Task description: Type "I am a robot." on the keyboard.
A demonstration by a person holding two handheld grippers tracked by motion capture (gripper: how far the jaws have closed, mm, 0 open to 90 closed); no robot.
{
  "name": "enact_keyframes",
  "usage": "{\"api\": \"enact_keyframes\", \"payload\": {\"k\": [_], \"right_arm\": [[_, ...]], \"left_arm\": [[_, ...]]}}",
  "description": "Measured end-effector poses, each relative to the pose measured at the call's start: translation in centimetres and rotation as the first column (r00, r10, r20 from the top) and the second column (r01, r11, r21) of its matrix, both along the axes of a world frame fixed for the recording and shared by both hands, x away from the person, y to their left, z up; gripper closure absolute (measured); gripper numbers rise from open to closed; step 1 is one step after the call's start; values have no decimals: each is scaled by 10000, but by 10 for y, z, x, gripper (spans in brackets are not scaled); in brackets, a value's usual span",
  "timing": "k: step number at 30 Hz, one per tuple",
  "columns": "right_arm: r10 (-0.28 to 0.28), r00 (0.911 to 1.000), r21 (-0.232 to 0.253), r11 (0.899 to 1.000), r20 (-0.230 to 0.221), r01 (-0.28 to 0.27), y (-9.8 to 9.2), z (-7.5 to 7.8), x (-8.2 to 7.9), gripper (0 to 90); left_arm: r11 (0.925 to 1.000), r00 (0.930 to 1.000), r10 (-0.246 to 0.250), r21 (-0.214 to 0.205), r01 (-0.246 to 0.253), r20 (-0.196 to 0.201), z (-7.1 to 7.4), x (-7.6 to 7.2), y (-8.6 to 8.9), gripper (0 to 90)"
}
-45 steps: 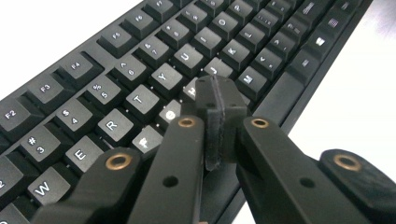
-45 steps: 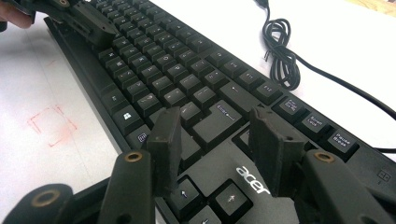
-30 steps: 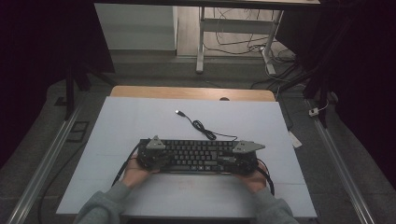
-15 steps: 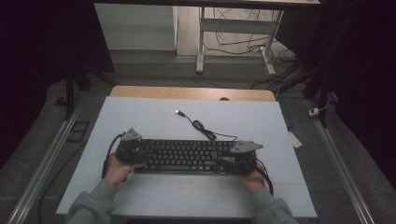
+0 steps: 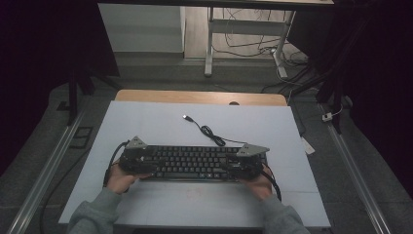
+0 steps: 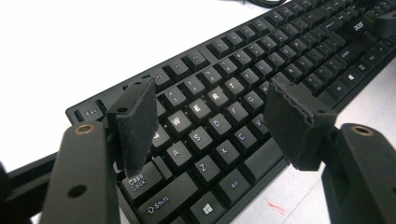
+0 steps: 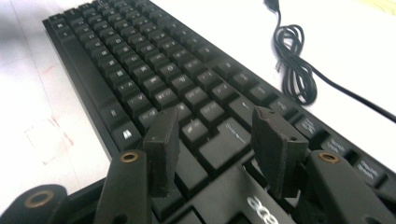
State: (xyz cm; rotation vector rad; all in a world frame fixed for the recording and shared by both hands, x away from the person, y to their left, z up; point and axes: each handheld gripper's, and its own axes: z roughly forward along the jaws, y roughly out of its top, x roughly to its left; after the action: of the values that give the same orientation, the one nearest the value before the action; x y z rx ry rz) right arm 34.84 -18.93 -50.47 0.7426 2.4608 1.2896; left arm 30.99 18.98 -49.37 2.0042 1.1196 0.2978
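A black keyboard (image 5: 195, 163) lies across the near middle of the pale tabletop (image 5: 146, 122). Its black cable (image 5: 209, 132) coils behind it and ends in a USB plug (image 5: 187, 117). My left gripper (image 5: 136, 158) sits at the keyboard's left end. In the left gripper view its jaws (image 6: 210, 116) have just been opening and now stand wide over the letter keys (image 6: 243, 79), pads clear of them. My right gripper (image 5: 246, 161) is at the right end, open just above the keys (image 7: 140, 60), with the coiled cable (image 7: 294, 70) beyond.
A wooden strip (image 5: 195, 96) borders the table's far edge, with floor cables and a desk leg (image 5: 209, 48) behind. Metal rails (image 5: 44, 170) run along both sides of the table. Faint red marks (image 7: 46, 135) show on the surface in front of the keyboard.
My left hand and gripper have slid leftward along the keyboard to its left end. The right hand has stayed put.
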Motion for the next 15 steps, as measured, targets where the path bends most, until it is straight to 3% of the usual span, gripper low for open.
{"api": "enact_keyframes", "payload": {"k": [10, 14, 15], "right_arm": [[340, 9993, 93, 9994, 143, -342, 22, 7, 9, 556], [492, 9984, 89, 9987, 284, -495, 32, 9, 12, 640], [551, 9982, 108, 9984, 233, -554, 35, 10, 13, 696]], "left_arm": [[10000, 10000, 59, 1, -59, -53, -2, -2, 1, 342], [9999, 9999, 110, -25, -111, -38, -3, -3, 2, 343], [9999, 9999, 118, -20, -118, -41, -3, -3, 2, 343]]}}
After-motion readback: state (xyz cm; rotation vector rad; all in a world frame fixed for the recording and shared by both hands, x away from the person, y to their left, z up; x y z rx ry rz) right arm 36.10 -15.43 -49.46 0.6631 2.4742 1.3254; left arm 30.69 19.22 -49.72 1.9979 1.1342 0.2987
